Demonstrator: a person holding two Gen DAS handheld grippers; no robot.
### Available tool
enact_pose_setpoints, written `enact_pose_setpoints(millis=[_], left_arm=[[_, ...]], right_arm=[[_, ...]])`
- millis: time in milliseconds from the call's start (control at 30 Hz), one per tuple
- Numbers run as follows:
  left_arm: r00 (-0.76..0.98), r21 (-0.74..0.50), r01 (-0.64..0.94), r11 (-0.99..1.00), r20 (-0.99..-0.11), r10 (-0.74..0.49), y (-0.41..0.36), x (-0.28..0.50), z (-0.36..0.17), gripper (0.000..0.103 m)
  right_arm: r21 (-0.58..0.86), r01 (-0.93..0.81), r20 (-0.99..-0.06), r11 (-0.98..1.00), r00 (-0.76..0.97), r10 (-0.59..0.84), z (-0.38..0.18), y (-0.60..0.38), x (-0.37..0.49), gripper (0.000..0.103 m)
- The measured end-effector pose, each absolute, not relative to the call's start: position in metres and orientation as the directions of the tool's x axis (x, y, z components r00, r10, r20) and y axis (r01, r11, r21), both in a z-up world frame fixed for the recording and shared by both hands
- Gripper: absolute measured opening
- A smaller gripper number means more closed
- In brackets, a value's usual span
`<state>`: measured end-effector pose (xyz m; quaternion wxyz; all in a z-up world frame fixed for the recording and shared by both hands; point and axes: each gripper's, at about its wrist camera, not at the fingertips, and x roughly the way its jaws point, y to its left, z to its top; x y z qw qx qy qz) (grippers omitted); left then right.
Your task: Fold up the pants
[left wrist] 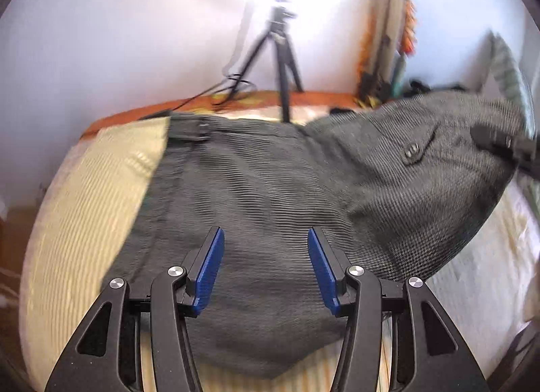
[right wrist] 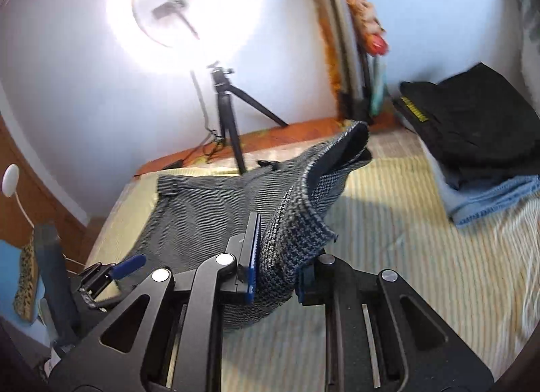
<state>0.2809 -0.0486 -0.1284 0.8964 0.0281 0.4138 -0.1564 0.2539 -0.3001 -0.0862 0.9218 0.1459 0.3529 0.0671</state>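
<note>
Grey checked pants [left wrist: 263, 189] lie on a bed with a yellow striped cover [left wrist: 84, 210]. My left gripper [left wrist: 265, 240] is open just above the cloth, holding nothing. The right side of the pants, with a buttoned pocket [left wrist: 412, 153], is lifted and folds over toward the left. In the right wrist view my right gripper [right wrist: 280, 257] is shut on a bunched fold of the pants [right wrist: 297, 233] and holds it up above the bed [right wrist: 388, 257]. The left gripper's blue tip [right wrist: 130, 265] shows at lower left.
A black tripod [left wrist: 281, 51] and ring light [right wrist: 184, 7] stand at the bed's far edge by the wall. A stack of folded dark and blue clothes [right wrist: 479, 142] lies at the right. An orange-fringed bundle [right wrist: 351, 41] leans on the wall.
</note>
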Motion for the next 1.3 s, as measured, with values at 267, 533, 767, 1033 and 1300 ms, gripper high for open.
enact_pose_setpoints(millis=[267, 533, 767, 1033, 1300], left_arm=[[0.676, -0.153, 0.132, 0.979, -0.709, -0.201, 0.033, 0.285, -0.102, 0.05], [0.715, -0.199, -0.011, 0.98, -0.687, -0.131, 0.094, 0.289, -0.092, 0.05], [0.748, -0.228, -0.088, 0.97, -0.658, -0.086, 0.134, 0.283, -0.085, 0.05], [0.767, -0.267, -0.156, 0.951, -0.639, -0.053, 0.168, 0.28, -0.08, 0.05], [0.769, -0.27, -0.175, 0.947, -0.637, -0.04, 0.176, 0.279, -0.08, 0.05]], right_arm=[[0.244, -0.083, -0.625, 0.966, 0.748, 0.222, -0.074, -0.254, 0.263, 0.017], [0.167, -0.2, -0.641, 0.965, 0.722, 0.261, -0.067, -0.186, 0.282, 0.017], [0.101, -0.314, -0.685, 0.944, 0.666, 0.295, -0.087, -0.116, 0.3, 0.016], [0.016, -0.424, -0.761, 0.906, 0.583, 0.286, -0.131, -0.046, 0.314, 0.015], [-0.085, -0.516, -0.82, 0.852, 0.523, 0.234, -0.177, 0.01, 0.312, 0.015]])
